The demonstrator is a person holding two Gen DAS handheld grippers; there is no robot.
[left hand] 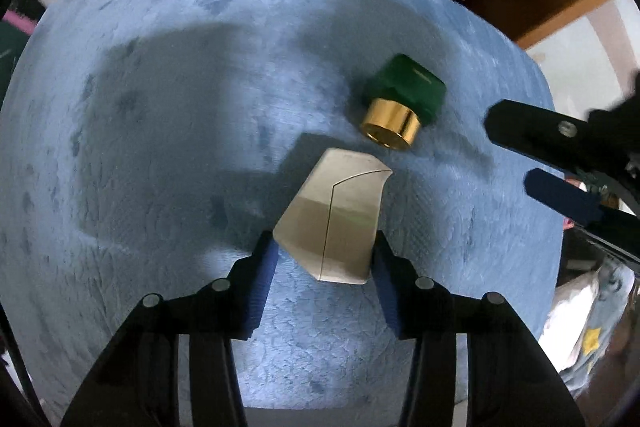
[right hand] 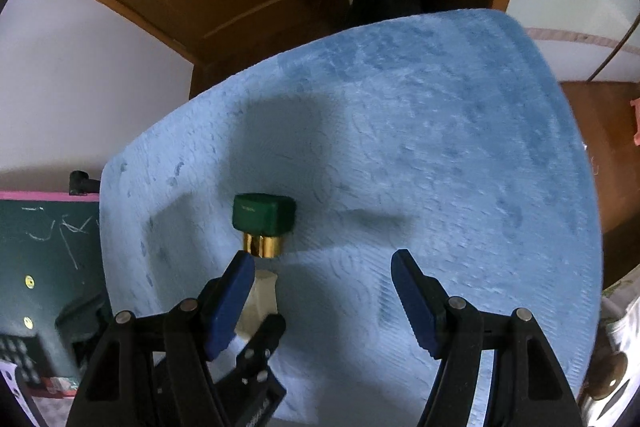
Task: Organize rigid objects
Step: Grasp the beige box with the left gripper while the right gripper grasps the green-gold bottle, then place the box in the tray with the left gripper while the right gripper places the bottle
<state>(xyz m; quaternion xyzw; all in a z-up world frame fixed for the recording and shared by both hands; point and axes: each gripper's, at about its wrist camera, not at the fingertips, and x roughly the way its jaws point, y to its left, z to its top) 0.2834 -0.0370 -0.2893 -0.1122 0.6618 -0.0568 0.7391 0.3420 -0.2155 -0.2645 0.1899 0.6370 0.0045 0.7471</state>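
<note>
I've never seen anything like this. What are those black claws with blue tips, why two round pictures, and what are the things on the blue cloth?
No robot here: a person holds a two-finger claw in each hand, with a wide-angle camera on each looking along its fingers. One picture is from the left gripper, the other from the right gripper. On the fluffy blue cloth lie a silvery cream box and a green bottle with a gold cap, on its side. The left gripper's blue pads sit at both sides of the box, seemingly gripping it. The right gripper is open and empty, near the bottle.
</note>
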